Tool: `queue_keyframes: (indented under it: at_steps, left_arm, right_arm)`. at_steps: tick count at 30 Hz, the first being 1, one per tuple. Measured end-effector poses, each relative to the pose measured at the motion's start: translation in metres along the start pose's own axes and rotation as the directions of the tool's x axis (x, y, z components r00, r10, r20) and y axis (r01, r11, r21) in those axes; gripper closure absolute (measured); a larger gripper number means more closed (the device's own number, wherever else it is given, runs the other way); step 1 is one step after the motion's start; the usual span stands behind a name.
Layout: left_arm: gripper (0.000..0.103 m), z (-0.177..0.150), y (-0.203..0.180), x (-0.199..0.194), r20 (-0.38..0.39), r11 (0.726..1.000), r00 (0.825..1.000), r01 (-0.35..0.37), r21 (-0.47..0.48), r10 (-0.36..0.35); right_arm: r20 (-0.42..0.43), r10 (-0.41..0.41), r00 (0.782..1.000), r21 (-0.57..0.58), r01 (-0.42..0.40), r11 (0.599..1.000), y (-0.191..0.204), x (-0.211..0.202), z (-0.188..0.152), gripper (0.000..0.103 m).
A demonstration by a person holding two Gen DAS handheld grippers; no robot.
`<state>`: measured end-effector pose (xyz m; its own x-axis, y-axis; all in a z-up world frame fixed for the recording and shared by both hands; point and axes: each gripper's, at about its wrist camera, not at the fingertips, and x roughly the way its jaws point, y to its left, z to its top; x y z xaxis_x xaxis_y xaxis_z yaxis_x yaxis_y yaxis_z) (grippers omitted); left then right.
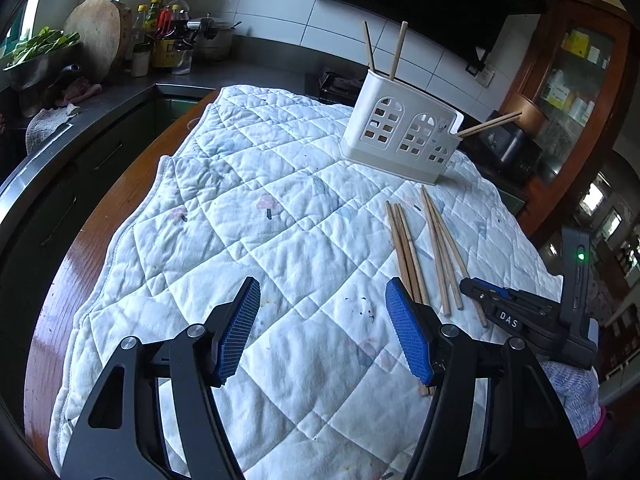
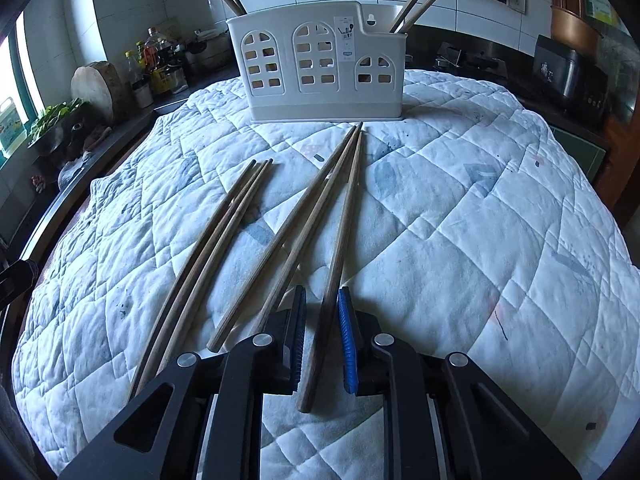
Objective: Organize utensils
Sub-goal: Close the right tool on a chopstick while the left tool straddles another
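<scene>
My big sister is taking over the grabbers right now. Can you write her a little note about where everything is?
Left gripper: open, holding nothing, over the quilt.
Right gripper: fingers either side of one chopstick lying on the quilt, not clamped yet.
Done: four chopsticks stand in the white holder, two at each end.
Left: six chopsticks lie on the quilt, a group of three plus three more, counting the one between the right fingers. Close on it, lift it and drop it in the holder.
</scene>
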<state>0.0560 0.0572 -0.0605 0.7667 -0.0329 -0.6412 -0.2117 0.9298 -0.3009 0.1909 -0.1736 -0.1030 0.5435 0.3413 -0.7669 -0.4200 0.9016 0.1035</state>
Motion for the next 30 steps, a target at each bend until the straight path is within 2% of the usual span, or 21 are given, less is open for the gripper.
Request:
queue_keyframes:
  at_steps: [10, 15, 24, 25, 26, 27, 30]
  left_arm:
    - [0.037, -0.012, -0.024, 0.014, -0.059, 0.999, 0.998, 0.020, 0.043, -0.017]
    - [0.038, -0.018, -0.038, 0.022, -0.081, 0.997, 0.997, 0.019, 0.069, -0.013]
    - [0.041, -0.027, -0.062, 0.046, -0.149, 0.993, 0.989, 0.008, 0.119, 0.010]
    - [0.041, -0.027, -0.065, 0.048, -0.153, 0.992, 0.988, -0.001, 0.128, 0.021]
    - [0.048, -0.027, -0.067, 0.051, -0.160, 0.991, 0.987, -0.005, 0.136, 0.026]
    - [0.051, -0.026, -0.068, 0.053, -0.164, 0.990, 0.986, -0.005, 0.138, 0.028]
    - [0.055, -0.025, -0.072, 0.058, -0.171, 0.989, 0.985, -0.010, 0.147, 0.035]
  right_arm:
    - [0.019, -0.005, 1.000, 0.040, 0.004, 0.999, -0.011, -0.005, -0.001, 0.094]
    - [0.055, -0.011, 0.998, 0.057, 0.008, 0.998, -0.021, -0.020, -0.002, 0.095]
    - [0.127, 0.026, 0.991, 0.076, -0.036, 0.996, -0.029, -0.054, -0.009, 0.096]
    - [0.135, 0.032, 0.990, 0.077, -0.043, 0.996, -0.029, -0.057, -0.010, 0.096]
    - [0.140, 0.037, 0.989, 0.078, -0.048, 0.996, -0.030, -0.060, -0.011, 0.096]
    - [0.146, 0.042, 0.988, 0.078, -0.053, 0.995, -0.030, -0.062, -0.011, 0.096]
    - [0.158, 0.054, 0.986, 0.082, -0.068, 0.994, -0.032, -0.068, -0.014, 0.096]
